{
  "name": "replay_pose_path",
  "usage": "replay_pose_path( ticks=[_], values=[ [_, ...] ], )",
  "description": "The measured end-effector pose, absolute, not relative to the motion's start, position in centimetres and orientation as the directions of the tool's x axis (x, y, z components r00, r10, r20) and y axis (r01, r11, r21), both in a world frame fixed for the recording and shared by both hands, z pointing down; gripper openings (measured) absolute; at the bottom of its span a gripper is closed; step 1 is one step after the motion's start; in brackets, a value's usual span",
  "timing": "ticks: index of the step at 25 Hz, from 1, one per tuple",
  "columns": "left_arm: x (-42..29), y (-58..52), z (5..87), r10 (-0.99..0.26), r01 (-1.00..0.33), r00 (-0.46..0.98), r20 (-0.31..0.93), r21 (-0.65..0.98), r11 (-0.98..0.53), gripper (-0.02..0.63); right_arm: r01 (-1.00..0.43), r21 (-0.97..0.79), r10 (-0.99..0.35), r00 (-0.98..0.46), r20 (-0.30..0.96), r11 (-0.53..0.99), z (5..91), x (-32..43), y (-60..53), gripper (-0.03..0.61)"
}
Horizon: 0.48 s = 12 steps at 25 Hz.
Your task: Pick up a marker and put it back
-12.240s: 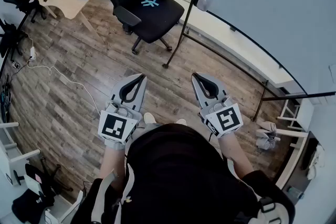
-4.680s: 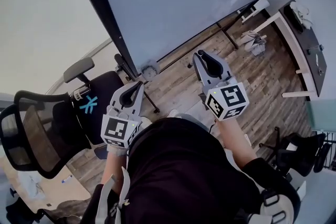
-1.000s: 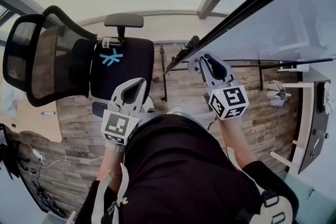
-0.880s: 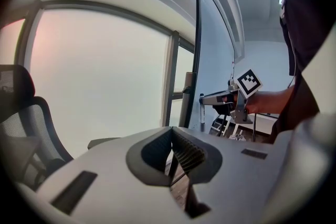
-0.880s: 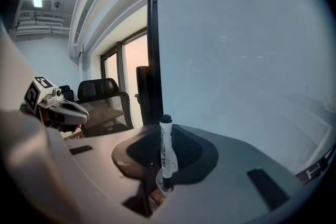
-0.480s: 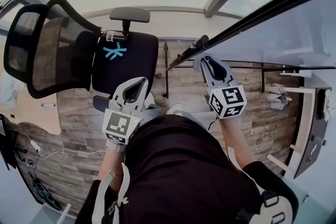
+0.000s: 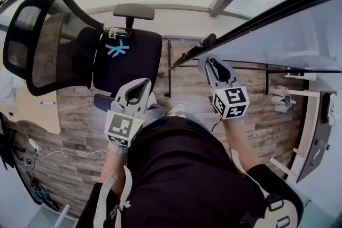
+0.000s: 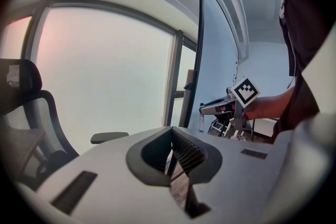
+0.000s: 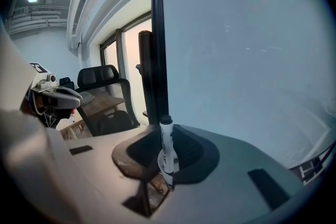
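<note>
- The marker [image 9: 166, 145] stands upright in the right gripper view, long axis vertical, black cap at the top and white barrel below it
- It sits right in front of the black edge post [image 9: 156, 34] of the whiteboard [image 9: 241, 60]; whether it touches the post I cannot tell
- A pale ring [image 9: 159, 161] shows against the lower barrel; I cannot make out what it is
- The right gripper [image 9: 163, 176] has its jaws closed in on the marker's lower barrel, one dark pad on each side of it
- In the head view the right gripper [image 7: 209, 62] is held out forward, its tip at the lower corner of the whiteboard [image 7: 299, 29], with the marker cube [image 7: 230, 102] facing up toward the camera and the forearm stretched out behind it
- From that view I cannot pick out the marker itself
- The left gripper [image 8: 176, 165] has its jaws together, ribbed pads meeting, with nothing between them
- In the head view the left gripper [image 7: 143, 84] is held lower and closer to the person's body, well apart from the whiteboard, pointing forward toward the seat of the black office chair [image 7: 125, 59]
- The chair stands on the wood plank floor [image 7: 80, 115], to the left of the whiteboard
</note>
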<state>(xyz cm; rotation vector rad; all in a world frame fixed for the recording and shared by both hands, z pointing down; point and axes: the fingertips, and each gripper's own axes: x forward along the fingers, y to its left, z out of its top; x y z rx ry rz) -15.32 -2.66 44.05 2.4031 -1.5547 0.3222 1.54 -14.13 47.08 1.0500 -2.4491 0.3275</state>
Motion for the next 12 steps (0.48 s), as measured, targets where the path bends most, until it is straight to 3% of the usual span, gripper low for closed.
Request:
replay_pose_path(
  ticks=[12],
  values=[
    [-15.14, -2.36, 44.13, -0.853, -0.910, 0.412, 0.321, 0.105, -0.400, 0.008, -0.734, -0.039, -0.618, -0.598, 0.510, 0.678, 47.84, 1.62, -13.72, 0.080]
  ],
)
